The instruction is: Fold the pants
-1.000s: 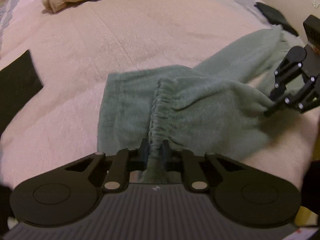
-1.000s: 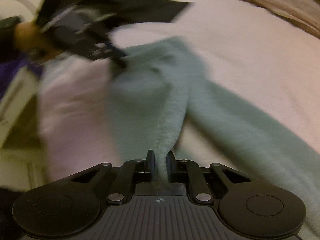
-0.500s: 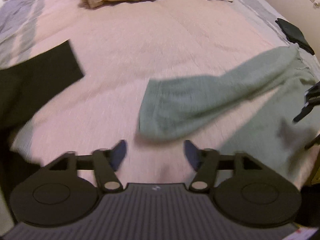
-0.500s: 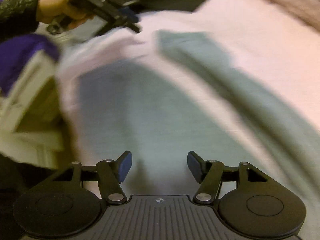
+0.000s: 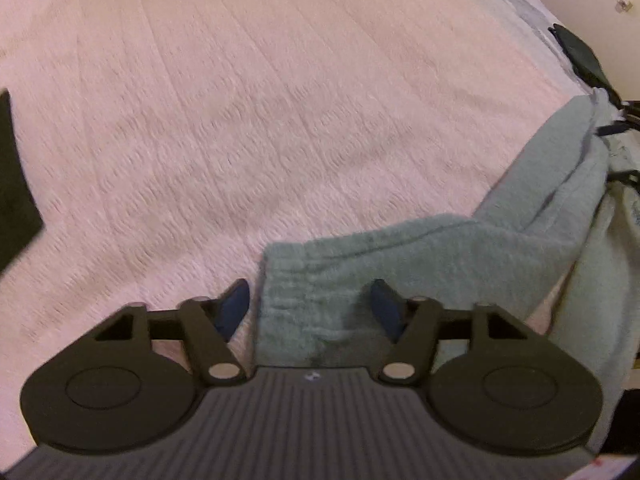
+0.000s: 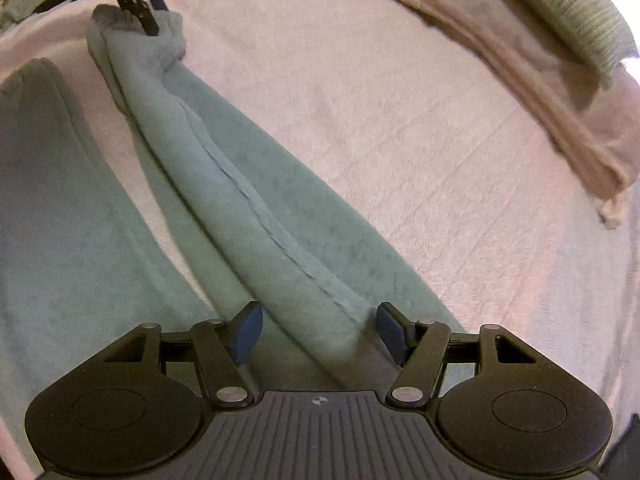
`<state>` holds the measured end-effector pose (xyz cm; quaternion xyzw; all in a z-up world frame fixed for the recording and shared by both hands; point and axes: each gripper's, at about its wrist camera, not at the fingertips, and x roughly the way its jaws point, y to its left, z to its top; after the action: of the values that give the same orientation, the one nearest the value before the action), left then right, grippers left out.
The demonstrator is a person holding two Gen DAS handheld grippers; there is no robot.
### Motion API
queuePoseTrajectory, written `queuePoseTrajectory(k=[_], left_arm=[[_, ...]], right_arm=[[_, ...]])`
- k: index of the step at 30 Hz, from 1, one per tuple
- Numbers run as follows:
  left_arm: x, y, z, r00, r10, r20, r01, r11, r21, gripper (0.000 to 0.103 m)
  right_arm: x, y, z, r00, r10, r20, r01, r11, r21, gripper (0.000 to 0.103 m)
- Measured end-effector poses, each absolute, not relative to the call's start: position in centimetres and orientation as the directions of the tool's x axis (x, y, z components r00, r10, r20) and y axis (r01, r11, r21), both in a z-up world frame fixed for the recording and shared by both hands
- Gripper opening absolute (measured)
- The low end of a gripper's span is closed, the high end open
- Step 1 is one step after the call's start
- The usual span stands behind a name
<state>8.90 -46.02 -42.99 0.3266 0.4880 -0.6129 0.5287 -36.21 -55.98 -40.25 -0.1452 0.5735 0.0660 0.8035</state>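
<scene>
Green sweatpants (image 5: 440, 256) lie on a pink bedspread (image 5: 280, 100), one leg stretched out long. My left gripper (image 5: 310, 308) points down over the leg's ribbed cuff (image 5: 304, 280). Its jaws are closing with the cuff between them, and the blue pads stand just off the cloth. In the right wrist view the same leg (image 6: 208, 168) runs diagonally, with a raised seam ridge. My right gripper (image 6: 319, 332) is open, its jaws either side of that ridge, pads not pressing. The left gripper (image 6: 136, 4) also shows far off at the cuff (image 6: 172, 36). The waist is out of view.
A folded beige blanket (image 6: 520, 80) and a green striped pillow (image 6: 580, 12) lie along the far side of the bed. A dark garment (image 5: 12, 192) sits at the left edge, and another dark item (image 5: 580, 52) is near the wall.
A second ago both grippers were shut on the pants. Both have let go and opened. The left has moved to the cuff, the right over the leg's ridge.
</scene>
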Motion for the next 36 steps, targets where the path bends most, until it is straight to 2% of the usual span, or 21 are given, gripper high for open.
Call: queuePoseTrajectory(k=[1, 2, 3, 4, 5, 7, 12, 15, 16, 17, 18, 21, 23, 30, 36], left_arm=[[8.8, -45.8, -42.9, -0.214, -0.33, -0.92, 0.97, 0.043, -0.241, 0.041], [8.6, -45.6, -42.7, -0.197, -0.333, -0.922, 0.973, 0.048, -0.226, 0.035], [8.6, -45.3, -42.4, -0.18, -0.34, -0.923, 0.976, 0.056, -0.211, 0.02], [8.7, -45.0, -41.9, -0.164, -0.352, -0.922, 0.978, 0.068, -0.2, 0.011], [8.9, -44.7, -41.2, -0.17, -0.366, -0.915, 0.973, 0.082, -0.213, 0.01], [9.1, -43.9, -39.3, -0.153, -0.403, -0.902, 0.971, 0.108, -0.213, 0.009], [10.7, -41.9, -33.5, 0.002, -0.561, -0.828, 0.957, 0.241, -0.162, 0.009], [12.4, -41.6, -32.7, 0.091, -0.646, -0.758, 0.92, 0.346, -0.184, 0.011], [12.9, -42.2, -33.5, 0.121, -0.646, -0.754, 0.903, 0.387, -0.186, 0.014], [13.1, -43.0, -34.5, 0.156, -0.623, -0.767, 0.884, 0.434, -0.172, 0.014], [13.2, -43.9, -35.8, 0.195, -0.589, -0.784, 0.865, 0.48, -0.145, 0.013], [13.5, -45.0, -38.2, 0.254, -0.522, -0.814, 0.834, 0.544, -0.089, 0.013], [13.0, -45.2, -38.3, 0.266, -0.522, -0.81, 0.833, 0.548, -0.079, 0.013], [7.9, -46.1, -35.7, 0.242, -0.52, -0.819, 0.882, 0.469, -0.037, 0.013], [0.2, -48.3, -34.1, 0.15, -0.531, -0.834, 0.935, 0.35, -0.055, 0.014]], right_arm=[[-36.8, -58.0, -40.7, 0.322, -0.028, -0.946, -0.268, 0.956, -0.119, 0.06], [-36.8, -58.9, -41.1, 0.31, 0.004, -0.951, -0.26, 0.962, -0.081, 0.048], [-36.1, -59.7, -41.3, 0.289, 0.044, -0.956, -0.253, 0.967, -0.032, 0.037], [-35.8, -60.5, -41.3, 0.278, 0.076, -0.958, -0.245, 0.969, 0.006, 0.012], [-35.3, -61.0, -41.1, 0.273, 0.092, -0.958, -0.234, 0.972, 0.027, 0.004], [-34.9, -61.1, -40.0, 0.279, 0.094, -0.956, -0.239, 0.971, 0.025, 0.001], [-31.7, -63.2, -35.8, 0.395, 0.047, -0.918, -0.234, 0.971, -0.051, 0.001], [-27.1, -65.4, -36.2, 0.454, -0.013, -0.891, -0.223, 0.966, -0.127, 0.003], [-25.5, -66.0, -37.2, 0.46, -0.032, -0.887, -0.215, 0.966, -0.147, 0.01], [-24.2, -66.7, -38.4, 0.458, -0.052, -0.887, -0.203, 0.966, -0.161, 0.024], [-23.1, -67.4, -39.6, 0.464, -0.094, -0.881, -0.17, 0.966, -0.192, 0.03], [-22.7, -69.2, -40.2, 0.495, -0.199, -0.846, -0.01, 0.972, -0.234, 0.037], [-24.7, -70.3, -39.1, 0.514, -0.198, -0.835, 0.076, 0.98, -0.185, 0.04], [-37.1, -71.0, -38.1, 0.454, -0.207, -0.867, 0.339, 0.94, -0.047, 0.043], [-49.6, -73.9, -36.5, 0.348, -0.279, -0.895, 0.589, 0.808, -0.023, 0.046]])
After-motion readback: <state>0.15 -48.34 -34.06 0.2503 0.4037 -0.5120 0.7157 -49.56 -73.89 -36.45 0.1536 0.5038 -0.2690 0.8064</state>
